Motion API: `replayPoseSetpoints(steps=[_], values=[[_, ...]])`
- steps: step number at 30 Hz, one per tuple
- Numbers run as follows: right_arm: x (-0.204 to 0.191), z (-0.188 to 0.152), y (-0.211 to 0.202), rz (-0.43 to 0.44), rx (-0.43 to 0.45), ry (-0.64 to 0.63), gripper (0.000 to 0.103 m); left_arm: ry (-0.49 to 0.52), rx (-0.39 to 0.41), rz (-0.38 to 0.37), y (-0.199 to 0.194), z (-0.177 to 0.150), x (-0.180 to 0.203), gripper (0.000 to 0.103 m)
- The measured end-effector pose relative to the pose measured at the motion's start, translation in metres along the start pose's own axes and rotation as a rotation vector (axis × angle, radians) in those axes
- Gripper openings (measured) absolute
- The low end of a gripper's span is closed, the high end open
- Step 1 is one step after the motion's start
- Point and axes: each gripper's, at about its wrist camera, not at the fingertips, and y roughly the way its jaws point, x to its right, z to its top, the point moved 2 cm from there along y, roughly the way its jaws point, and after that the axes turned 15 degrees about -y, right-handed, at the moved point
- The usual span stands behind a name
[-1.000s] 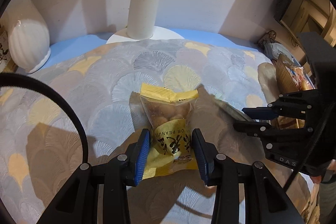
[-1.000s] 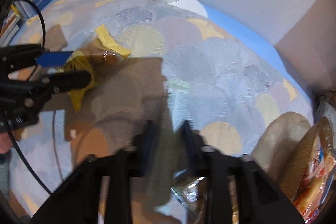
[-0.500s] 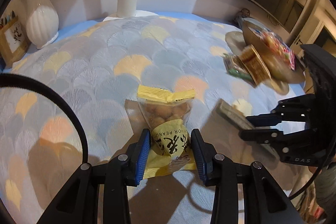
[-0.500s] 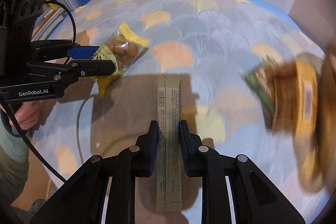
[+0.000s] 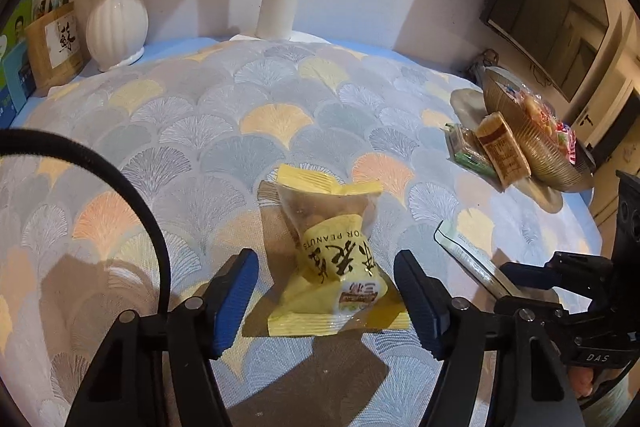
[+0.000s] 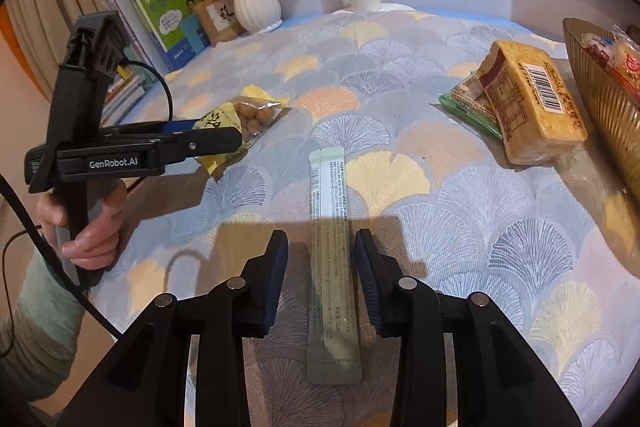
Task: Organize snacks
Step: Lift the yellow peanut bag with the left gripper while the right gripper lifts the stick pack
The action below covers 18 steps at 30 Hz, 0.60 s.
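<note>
A yellow bag of peanuts lies on the patterned tablecloth. My left gripper straddles it, jaws opening, with clear gaps between the blue pads and the bag. The same bag shows in the right wrist view behind the left gripper. A long pale green stick sachet lies flat between the fingers of my right gripper, whose jaws are opening and do not touch it. The sachet also shows in the left wrist view.
A ribbed amber bowl of wrapped snacks stands at the right, with a tan biscuit pack and a green pack leaning beside it. A white vase, lamp base, wooden holder and books line the back.
Both grippers carried their snacks across the cloth toward the near side, then their jaws parted. The peanut bag and the stick sachet now lie free on the cloth.
</note>
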Motion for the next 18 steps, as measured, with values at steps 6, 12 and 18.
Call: replayPoseSetpoints(steps=[6,12,18], values=[[-0.010,-0.002,0.000,-0.044,-0.003,-0.059,0.037,0.040,0.009,0.015,0.000,-0.004,0.006,0.053],[-0.031,-0.008,0.000,-0.154,-0.014,-0.153,0.020,0.046,0.030,0.019,-0.004,-0.005,0.006,0.045],[-0.025,-0.016,-0.011,-0.041,0.037,-0.062,0.019,0.059,0.063,0.012,-0.010,-0.007,0.007,0.045]])
